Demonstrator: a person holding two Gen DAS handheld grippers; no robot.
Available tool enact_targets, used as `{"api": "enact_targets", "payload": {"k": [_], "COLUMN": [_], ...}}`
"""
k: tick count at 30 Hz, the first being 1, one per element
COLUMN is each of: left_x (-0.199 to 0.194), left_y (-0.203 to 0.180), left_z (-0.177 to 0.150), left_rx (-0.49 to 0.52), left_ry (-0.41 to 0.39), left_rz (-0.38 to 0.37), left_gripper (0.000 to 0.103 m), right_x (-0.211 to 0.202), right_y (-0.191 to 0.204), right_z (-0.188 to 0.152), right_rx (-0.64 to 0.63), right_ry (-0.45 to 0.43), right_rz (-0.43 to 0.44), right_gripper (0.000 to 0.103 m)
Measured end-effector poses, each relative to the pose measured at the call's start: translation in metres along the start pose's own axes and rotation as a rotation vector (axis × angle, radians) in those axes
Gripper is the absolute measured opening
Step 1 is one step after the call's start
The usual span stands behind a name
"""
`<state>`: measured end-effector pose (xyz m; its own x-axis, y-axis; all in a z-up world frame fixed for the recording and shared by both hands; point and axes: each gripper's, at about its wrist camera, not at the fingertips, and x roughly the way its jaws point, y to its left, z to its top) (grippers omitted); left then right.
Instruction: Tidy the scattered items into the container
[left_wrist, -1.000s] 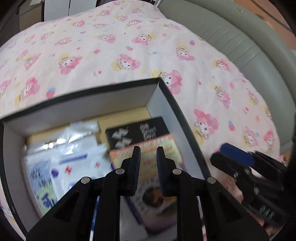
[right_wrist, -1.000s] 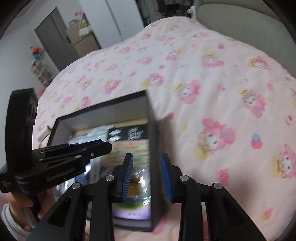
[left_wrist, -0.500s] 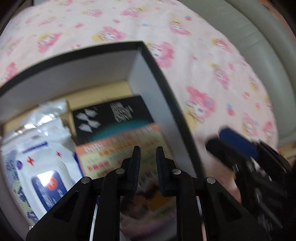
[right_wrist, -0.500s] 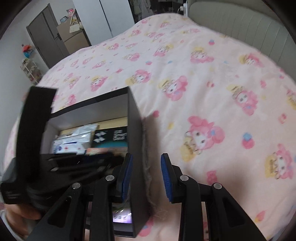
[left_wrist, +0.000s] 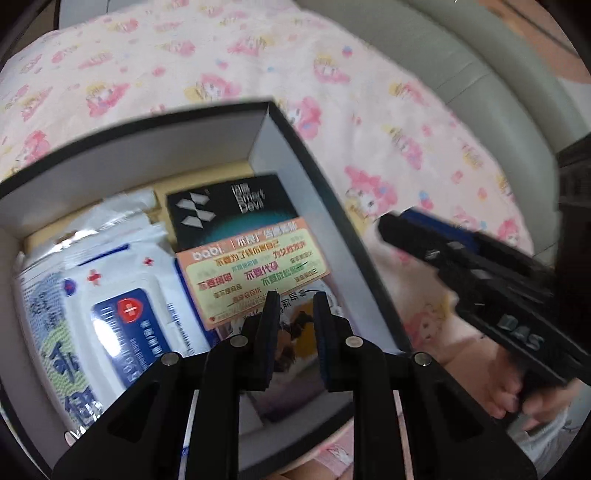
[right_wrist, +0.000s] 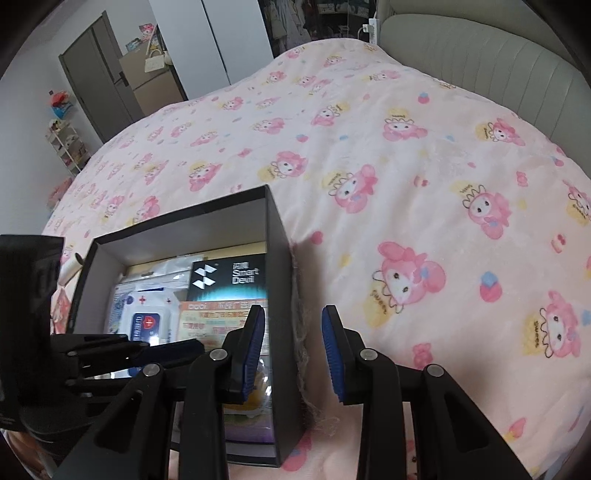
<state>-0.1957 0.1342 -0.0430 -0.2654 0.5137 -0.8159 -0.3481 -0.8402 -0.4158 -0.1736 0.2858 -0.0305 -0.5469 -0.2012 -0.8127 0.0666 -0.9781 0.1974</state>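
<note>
Landmark is the box. Pink cartoon-print blanket (right_wrist: 406, 192) covers the bed under and all around the box. Padded grey-green headboard (right_wrist: 498, 70) sits far beyond the box, well apart. Grey door (right_wrist: 92, 81) and white wardrobe (right_wrist: 207, 40) are far behind the box, across the room.

The black box (right_wrist: 282, 295), pale inside, sits open on the blanket and already holds the scattered items. White wipes pack (left_wrist: 110, 295) with red crosses and a blue label lies along the box's left side. Black "Smart Devil" carton (left_wrist: 229, 206) lies flat toward the box's far right corner. Orange-and-yellow packet (left_wrist: 255, 269) lies just nearer than the carton, overlapping it, against the right wall. Something purple and yellow under that packet is too blurred to name.

Your left gripper (left_wrist: 293, 317) hangs over the near right part of the box, above the orange packet; its jaws are opening, nothing between them. Your right gripper (right_wrist: 293, 332) straddles the box's right wall, one finger (right_wrist: 255, 332) over the inside, the other over the blanket; jaws apart, pads not pressing the wall, holding nothing.
</note>
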Motion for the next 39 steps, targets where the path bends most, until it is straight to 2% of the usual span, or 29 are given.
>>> {"api": "enact_targets", "payload": {"k": [3,8,11,15,20,26,28,30,32,36,39], "left_x": [-0.031,-0.080,-0.105,-0.135,-0.173,-0.228,-0.248,-0.268,-0.287,-0.306,-0.307], "left_y": [-0.004,-0.012,-0.013,-0.011,0.007,0.050,0.069,0.090,0.113,0.163,0.204], "left_z": [-0.011,-0.035,-0.049,-0.075,-0.100,-0.131,-0.145,-0.158,-0.173,-0.198,-0.212], "left_rx": [0.000,0.004,0.002,0.009,-0.031,-0.106,-0.149,-0.198,-0.259,-0.375,-0.470], "left_ry": [-0.065,-0.148,-0.172,-0.202,-0.244,-0.307,-0.335,-0.370,-0.411,-0.460,-0.464], "left_rz": [-0.011,0.018,0.032,0.086,0.138,0.228,0.262,0.278,0.281,0.336,0.319], "left_gripper": [0.024,0.025,0.025,0.025,0.025,0.026,0.030,0.042,0.044,0.043,0.042], "right_x": [-0.014,-0.048,-0.063,-0.080,-0.089,-0.088,-0.086,-0.083,-0.078,-0.051,-0.023], "right_y": [0.018,0.059,0.074,0.100,0.139,0.206,0.233,0.261,0.288,0.326,0.344], "right_z": [-0.004,-0.022,-0.036,-0.051,-0.062,-0.063,-0.063,-0.063,-0.061,-0.057,-0.058], "right_rx": [-0.031,-0.107,-0.105,-0.133,-0.176,-0.273,-0.311,-0.351,-0.391,-0.434,-0.448], "right_ry": [-0.009,-0.077,-0.084,-0.101,-0.100,-0.097,-0.092,-0.085,-0.080,-0.048,0.014], "right_rz": [0.064,0.085,0.112,0.122,0.175,0.262,0.302,0.349,0.398,0.402,0.409], "right_gripper": [0.028,0.028,0.028,0.028,0.028,0.028,0.028,0.028,0.028,0.028,0.028]}}
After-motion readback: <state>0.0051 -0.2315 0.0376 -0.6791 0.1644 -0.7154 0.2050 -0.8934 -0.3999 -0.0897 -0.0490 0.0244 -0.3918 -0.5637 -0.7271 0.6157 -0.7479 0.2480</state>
